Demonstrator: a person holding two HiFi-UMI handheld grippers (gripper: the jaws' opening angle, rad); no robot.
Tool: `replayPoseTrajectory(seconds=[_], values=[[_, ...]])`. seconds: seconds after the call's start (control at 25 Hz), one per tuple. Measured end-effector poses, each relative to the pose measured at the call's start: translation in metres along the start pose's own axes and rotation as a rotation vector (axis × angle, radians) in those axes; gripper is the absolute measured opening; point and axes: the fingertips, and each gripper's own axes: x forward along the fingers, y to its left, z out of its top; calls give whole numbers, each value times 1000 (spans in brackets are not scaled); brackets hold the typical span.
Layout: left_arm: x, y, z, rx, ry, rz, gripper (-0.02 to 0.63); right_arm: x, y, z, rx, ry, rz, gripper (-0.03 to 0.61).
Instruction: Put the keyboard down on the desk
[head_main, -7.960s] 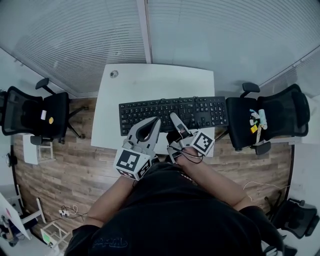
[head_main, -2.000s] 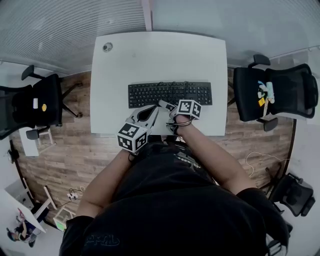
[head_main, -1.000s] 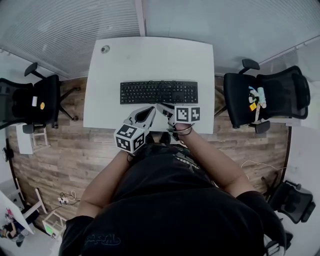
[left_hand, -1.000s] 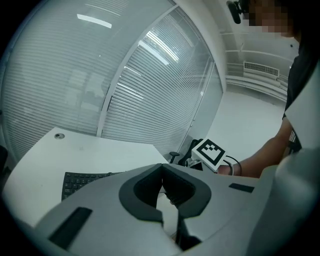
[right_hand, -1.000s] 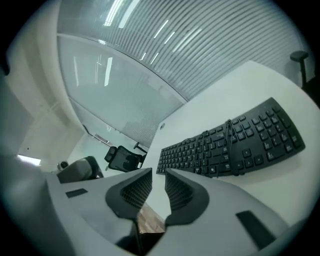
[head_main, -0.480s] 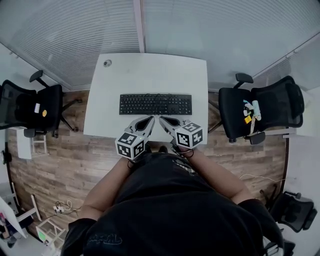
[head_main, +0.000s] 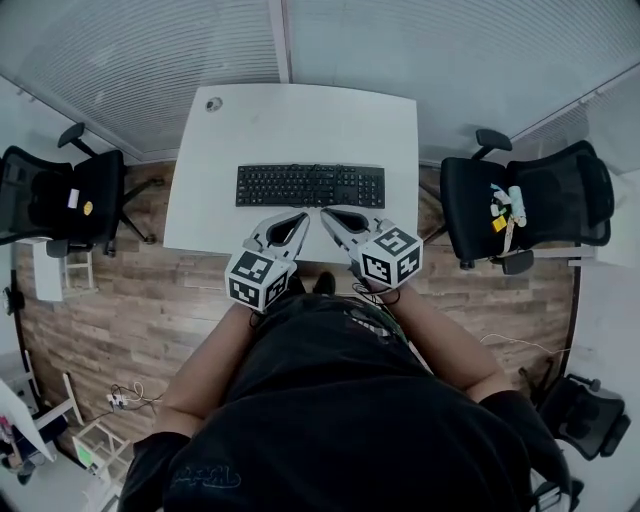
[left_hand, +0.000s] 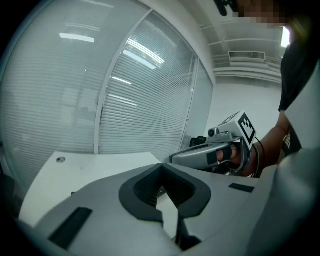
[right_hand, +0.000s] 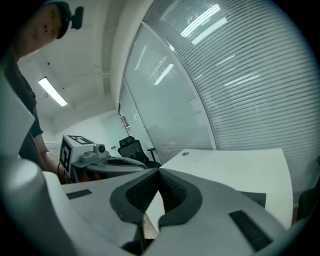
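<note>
While keyboard lies on desk, left gripper, right gripper fingers closed, empty; chairs flank desk.

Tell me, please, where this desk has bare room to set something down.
The broad stretch of desk beyond the keyboard is bare, apart from a round cap in its far left corner. Narrow margins flank the keyboard. The near edge is crowded by the left gripper and right gripper.

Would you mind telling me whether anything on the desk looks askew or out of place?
Nothing stands out: the keyboard lies flat on the desk, roughly square to its front edge.
</note>
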Motion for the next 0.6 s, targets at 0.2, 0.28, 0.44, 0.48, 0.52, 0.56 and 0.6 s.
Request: replayPoseTrajectory(seconds=[0.2,0.28,0.44,0.48,0.52,0.56,0.6], values=[[-27,-11,34,74,-62,-1,16,-12,27,31,-137,-36,27,23],[-36,-13,40,108,-67,-3,17,-13,36,35,-165,-42,26,23],[-51,-19,45,190,-60,-10,17,-12,47,37,-110,-62,33,23],[-54,-19,44,171,-64,-23,17,-11,51,36,-100,-65,31,23],[-58,-17,42,147,-65,-35,17,-10,54,36,-94,-67,26,23],[-62,-16,39,128,-65,-44,17,-9,57,35,-89,-69,21,23],[-66,-14,36,116,-64,-48,16,-8,61,34,-85,-70,15,23]])
